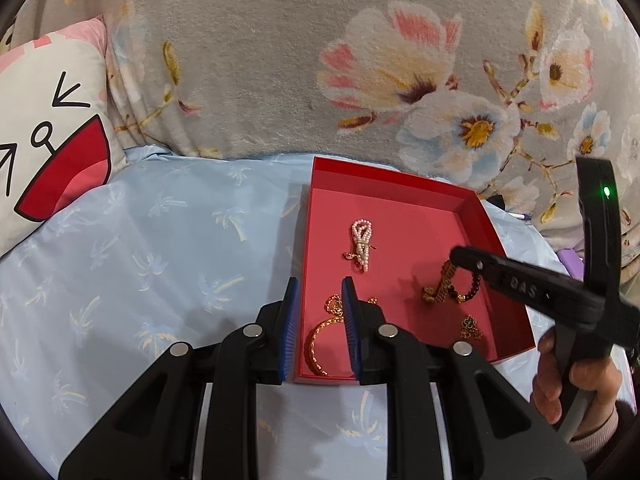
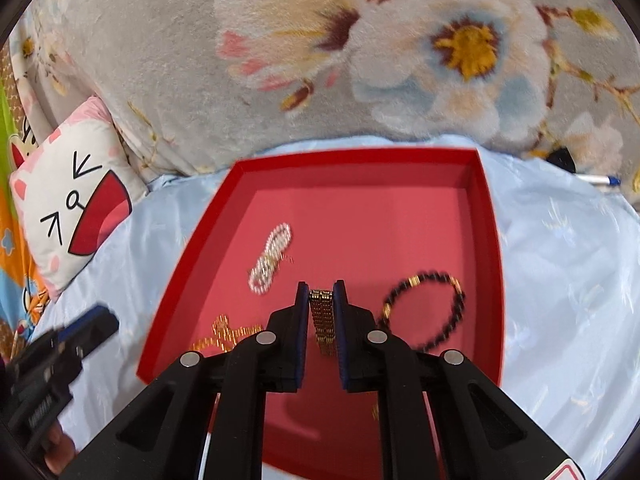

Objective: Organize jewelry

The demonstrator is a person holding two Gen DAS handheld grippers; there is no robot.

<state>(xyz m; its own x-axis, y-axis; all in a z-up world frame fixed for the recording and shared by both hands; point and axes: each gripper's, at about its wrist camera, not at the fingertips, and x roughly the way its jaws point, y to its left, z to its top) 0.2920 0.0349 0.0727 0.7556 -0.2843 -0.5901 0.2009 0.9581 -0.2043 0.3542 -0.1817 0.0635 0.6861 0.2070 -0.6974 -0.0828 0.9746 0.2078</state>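
Blue bedsheet (image 2: 560,280) under red tray (image 2: 486,216); right gripper (image 2: 321,300) pinches limp, slippery gold mesh bracelet (image 2: 322,320) mid-band, left gripper (image 1: 318,300) part-open, empty.

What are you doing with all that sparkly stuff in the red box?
Someone is sorting jewelry in a red box on a bed, with tongs in each hand. The right tongs are pinching a gold link bracelet inside the box. The left tongs are open and holding nothing, poised at the box's near left edge above a gold bangle. A pearl bracelet, a dark beaded bracelet and a gold chain lie on the box floor.
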